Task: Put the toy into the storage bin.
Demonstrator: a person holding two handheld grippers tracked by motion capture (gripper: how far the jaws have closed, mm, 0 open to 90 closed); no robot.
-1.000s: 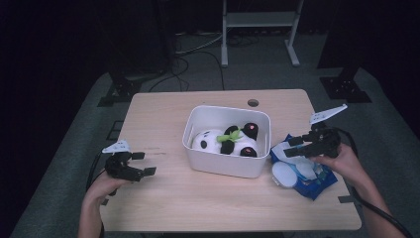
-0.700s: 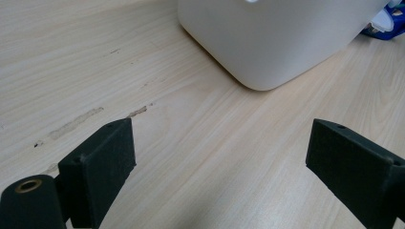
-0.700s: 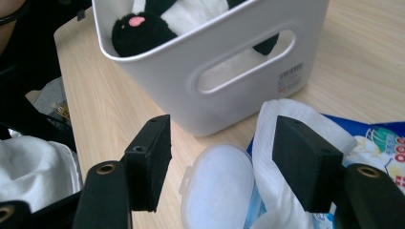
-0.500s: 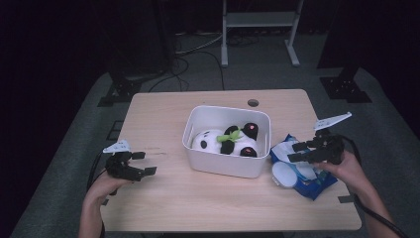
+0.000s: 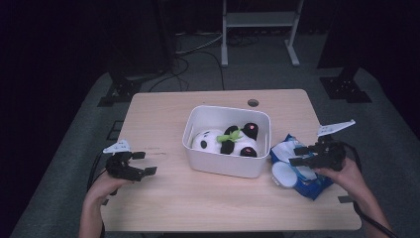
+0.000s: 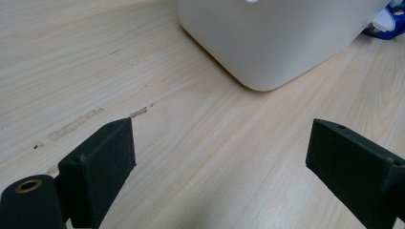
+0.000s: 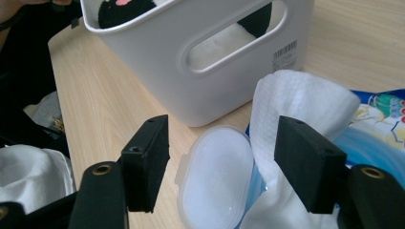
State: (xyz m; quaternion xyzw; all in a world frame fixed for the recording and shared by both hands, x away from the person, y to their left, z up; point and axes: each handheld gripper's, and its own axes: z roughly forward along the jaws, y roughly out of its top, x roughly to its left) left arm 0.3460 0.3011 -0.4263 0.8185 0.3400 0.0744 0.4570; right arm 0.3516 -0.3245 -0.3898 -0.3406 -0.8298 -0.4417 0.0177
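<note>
Beside the white bin (image 5: 225, 163), your right gripper (image 7: 217, 164) hovers over the wipes pack (image 5: 307, 181) on the tabletop (image 5: 163, 114), jaws spread and lately widening (lid flipped open). Next, pinch the sticking-up wipe (image 7: 305, 102). Left gripper (image 6: 219, 164) waits, jaws spread, holding nothing.

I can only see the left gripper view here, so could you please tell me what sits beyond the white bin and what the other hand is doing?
Observer: A blue wet-wipe pack lies right of the white bin, its lid flipped open.
Operator: Is the right hand-held gripper holding a wipe?
Observer: No; the right hand-held gripper is open, with a pulled-up white wipe just behind its jaws.
Operator: Is anything inside the bin?
Observer: Yes, a plush panda with a green leaf lies in it.
</note>
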